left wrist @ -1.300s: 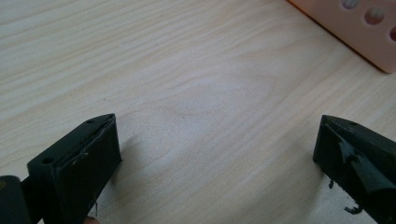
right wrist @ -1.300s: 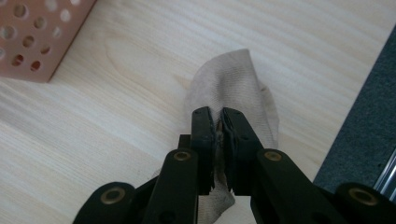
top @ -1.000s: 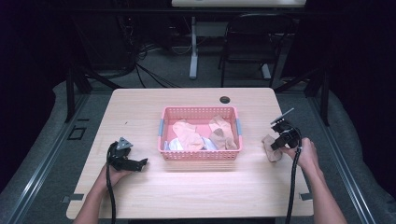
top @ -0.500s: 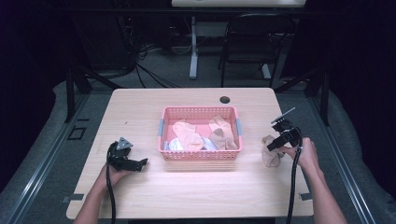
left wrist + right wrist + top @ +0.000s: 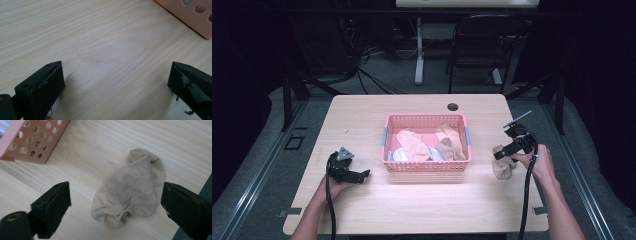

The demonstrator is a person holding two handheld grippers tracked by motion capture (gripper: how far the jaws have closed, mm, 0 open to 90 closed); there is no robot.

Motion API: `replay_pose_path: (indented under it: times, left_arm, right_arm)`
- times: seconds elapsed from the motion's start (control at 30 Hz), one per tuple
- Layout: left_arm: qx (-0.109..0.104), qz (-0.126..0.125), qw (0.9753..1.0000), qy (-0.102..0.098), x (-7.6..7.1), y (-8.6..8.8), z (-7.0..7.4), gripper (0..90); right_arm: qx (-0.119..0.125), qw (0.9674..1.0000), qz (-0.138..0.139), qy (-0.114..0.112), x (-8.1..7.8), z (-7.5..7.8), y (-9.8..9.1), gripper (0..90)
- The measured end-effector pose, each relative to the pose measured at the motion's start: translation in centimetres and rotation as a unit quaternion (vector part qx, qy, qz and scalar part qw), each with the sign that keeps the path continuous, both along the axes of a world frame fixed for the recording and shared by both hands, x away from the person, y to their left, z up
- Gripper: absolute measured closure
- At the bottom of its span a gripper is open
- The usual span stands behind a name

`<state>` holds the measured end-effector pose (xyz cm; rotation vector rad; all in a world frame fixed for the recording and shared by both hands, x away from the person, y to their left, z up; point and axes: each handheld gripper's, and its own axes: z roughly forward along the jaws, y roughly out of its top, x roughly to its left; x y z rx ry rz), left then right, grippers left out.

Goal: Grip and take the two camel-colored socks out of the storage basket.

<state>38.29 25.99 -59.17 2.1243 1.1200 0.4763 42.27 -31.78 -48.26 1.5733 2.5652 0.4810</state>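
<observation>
A beige sock (image 5: 130, 187) lies crumpled on the table, right of the pink basket (image 5: 426, 165); the sock (image 5: 502, 165) rests near the table's right edge. My right gripper (image 5: 500, 154) hovers just above it; its jaws have just been opening and now stand wide apart, clear of the sock (image 5: 115, 202). The basket (image 5: 32, 142) holds several beige and pale socks (image 5: 424, 145). My left gripper (image 5: 362, 176) rests low on the table left of the basket, open, with bare wood between its jaws (image 5: 116, 82).
A dark round hole (image 5: 452, 106) is in the tabletop behind the basket. The table's right edge (image 5: 205, 185) lies close beside the sock. A chair (image 5: 477, 45) and cables stand on the floor beyond the table.
The right gripper has let go of the beige sock, opened its jaws and lifted slightly. The sock now lies on the table. The left gripper has not moved.
</observation>
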Motion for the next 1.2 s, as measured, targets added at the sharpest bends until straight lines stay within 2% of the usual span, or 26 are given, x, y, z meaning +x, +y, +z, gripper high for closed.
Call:
replay_pose_path:
  times: [0.2, 0.27, 0.37, 0.63, 0.77, 0.87, 1.07, 1.17, 1.2]
  left_arm:
    - [0.0, 0.0, 1.0, 0.0, 0.0, 0.0, 0.0, 0.4]
    - [0.0, 0.0, 1.0, 0.0, 0.0, 0.0, 0.0, 0.4]
    - [0.001, 0.0, 1.0, 0.0, 0.0, 0.0, 0.0, 0.4]
    - [0.0, 0.0, 1.0, 0.0, 0.0, 0.0, 0.0, 0.4]
    - [0.0, 0.0, 1.0, 0.0, 0.0, 0.0, 0.0, 0.4]
    - [0.0, 0.0, 1.0, 0.0, 0.0, 0.0, 0.0, 0.4]
    - [0.0, 0.0, 1.0, 0.001, 0.0, 0.0, 0.0, 0.4]
    - [0.0, 0.001, 1.0, 0.0, 0.0, 0.0, 0.0, 0.4]
    - [0.0, 0.0, 1.0, 0.0, 0.0, 0.0, 0.0, 0.4]
  right_arm:
    - [0.005, 1.0, 0.001, -0.008, -0.2, 1.1, 0.5, 0.0]
    - [0.003, 0.9999, 0.006, -0.009, -0.3, 1.7, 0.7, 0.0]
    - [0.015, 0.9998, 0.003, -0.011, -0.3, 2.4, 0.8, 0.0]
    - [0.011, 0.9997, 0.009, -0.02, -0.4, 4.0, 1.7, 0.0]
    - [0.005, 0.9995, 0.017, -0.025, -0.2, 4.9, 2.6, 0.0]
    - [0.012, 0.9993, 0.021, -0.029, 0.0, 5.8, 3.2, 0.0]
    - [0.009, 0.9982, 0.034, -0.048, 0.3, 7.7, 5.1, 0.8]
    - [0.008, 0.9981, 0.038, -0.047, 0.4, 8.0, 5.8, 0.8]
    - [0.009, 0.9979, 0.045, -0.045, 0.6, 8.2, 6.6, 0.9]
